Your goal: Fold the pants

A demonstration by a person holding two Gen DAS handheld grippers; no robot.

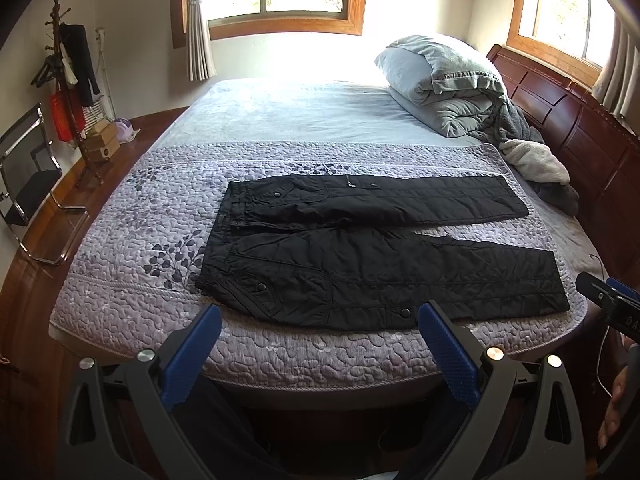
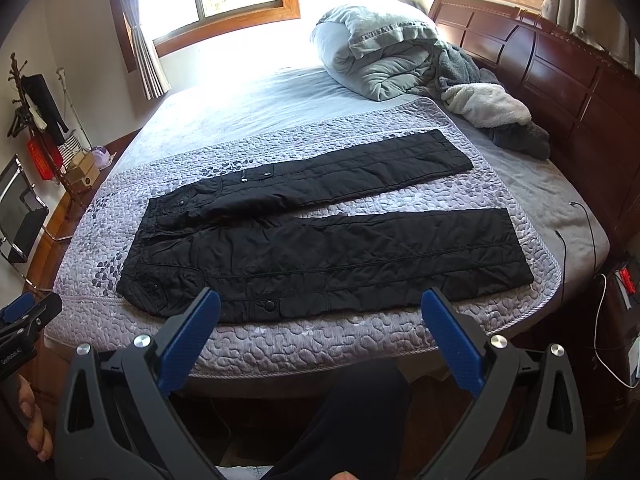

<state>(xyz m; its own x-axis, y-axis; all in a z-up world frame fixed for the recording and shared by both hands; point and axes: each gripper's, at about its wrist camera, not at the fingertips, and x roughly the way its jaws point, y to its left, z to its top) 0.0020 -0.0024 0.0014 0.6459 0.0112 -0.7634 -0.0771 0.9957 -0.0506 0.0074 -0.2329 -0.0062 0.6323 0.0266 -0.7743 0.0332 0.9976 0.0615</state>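
The bed (image 1: pixel 280 120) fills the room between two windows and a dark wooden headboard (image 2: pixel 560 80), and a quilted lilac coverlet (image 1: pixel 132 312) lies across its near half. All positions below are given relative to the pants (image 1: pixel 360 272).

The pants lie flat on the coverlet, front up, with the waistband on my left and the cuffs on my right. The legs are spread in a narrow V, so each can be handled separately; I judge that folding has not started. Their near edge runs just inside the coverlet's front border.

My left gripper (image 1: pixel 320 336) hovers off the bed, in front of the near hip pocket. Its jaws are wide apart and hold nothing. My right gripper (image 2: pixel 320 320) hovers in front of the near leg, with its jaws equally wide and empty.

Clearance: beyond the far leg, bare coverlet and sheet are free. Past the cuffs, a rolled duvet (image 2: pixel 380 52) and a fleece garment (image 2: pixel 488 108) lie well apart from the pants. A cable (image 2: pixel 588 224) lies beyond the near cuff, toward the headboard side.
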